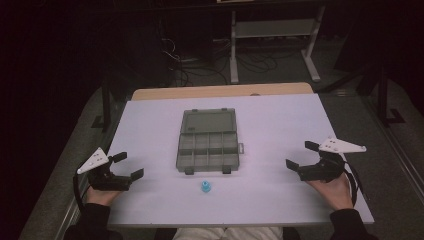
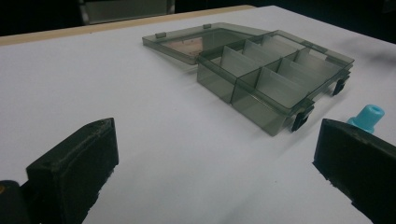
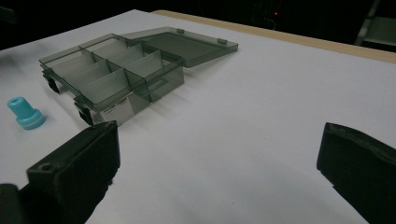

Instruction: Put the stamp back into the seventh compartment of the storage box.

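**Open box and one blue cap, flanked by two idle grippers**

Seen from above: one white table (image 1: 280, 125) with one smoky grey compartment box (image 1: 207, 150) at its centre, lid (image 1: 209, 122) folded flat toward 12 o'clock. Just below the box, toward 6 o'clock, one small blue cap (image 1: 205, 187), standing upright and apart from the box front. At 8 o'clock of the cap, well apart, the left gripper (image 1: 127, 165), jaws spread wide with nothing between them. At 3 o'clock of the cap, also well apart, the right gripper (image 1: 301, 154), likewise gaping and empty. One hand (image 1: 331, 194) visible behind the right gripper, dark sleeve below it.

From the high view alone: both grey three-cornered plates, the wooden table edge at 12 o'clock, and a pale frame on the dark floor beyond.

From the left gripper view: dividers inside the box (image 2: 275, 79) standing tall, two dark latches on its near wall, the cap (image 2: 367, 117) peeking past the jaw at 3 o'clock.

From the right gripper view: a pale label on the box (image 3: 114, 74) side, and the cap (image 3: 25, 113) whole, wide base down, toward 9 o'clock.
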Demonstrator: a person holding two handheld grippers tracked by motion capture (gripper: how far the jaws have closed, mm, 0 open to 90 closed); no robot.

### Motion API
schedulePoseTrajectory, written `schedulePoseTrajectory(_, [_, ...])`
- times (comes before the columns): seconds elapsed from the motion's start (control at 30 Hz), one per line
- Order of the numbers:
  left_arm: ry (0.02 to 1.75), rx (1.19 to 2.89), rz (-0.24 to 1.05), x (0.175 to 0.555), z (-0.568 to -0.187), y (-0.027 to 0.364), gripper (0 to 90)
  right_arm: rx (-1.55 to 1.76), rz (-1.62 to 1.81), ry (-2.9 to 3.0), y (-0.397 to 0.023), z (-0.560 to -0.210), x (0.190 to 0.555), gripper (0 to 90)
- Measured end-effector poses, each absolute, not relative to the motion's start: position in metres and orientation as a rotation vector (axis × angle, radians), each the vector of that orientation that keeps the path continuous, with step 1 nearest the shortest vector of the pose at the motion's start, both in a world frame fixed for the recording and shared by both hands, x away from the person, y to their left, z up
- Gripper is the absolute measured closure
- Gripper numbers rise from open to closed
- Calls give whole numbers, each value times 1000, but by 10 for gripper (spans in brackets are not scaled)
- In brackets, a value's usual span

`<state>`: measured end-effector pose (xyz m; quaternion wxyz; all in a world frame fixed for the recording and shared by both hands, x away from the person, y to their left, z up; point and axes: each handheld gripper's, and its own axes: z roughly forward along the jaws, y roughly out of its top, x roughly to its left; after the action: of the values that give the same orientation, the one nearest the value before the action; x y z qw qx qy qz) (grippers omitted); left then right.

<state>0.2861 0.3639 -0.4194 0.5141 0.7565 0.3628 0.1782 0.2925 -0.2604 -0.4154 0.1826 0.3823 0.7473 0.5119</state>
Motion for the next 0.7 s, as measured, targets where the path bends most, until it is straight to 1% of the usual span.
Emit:
schedulePoseTrajectory(0.43, [881, 1830, 429, 286, -419, 362, 0, 1089, 1440, 2114, -264, -418, 290, 0])
schedulePoseTrajectory(0.7, [873, 1870, 432, 288, -417, 356, 0, 1085, 1446, 2108, -265, -417, 288, 0])
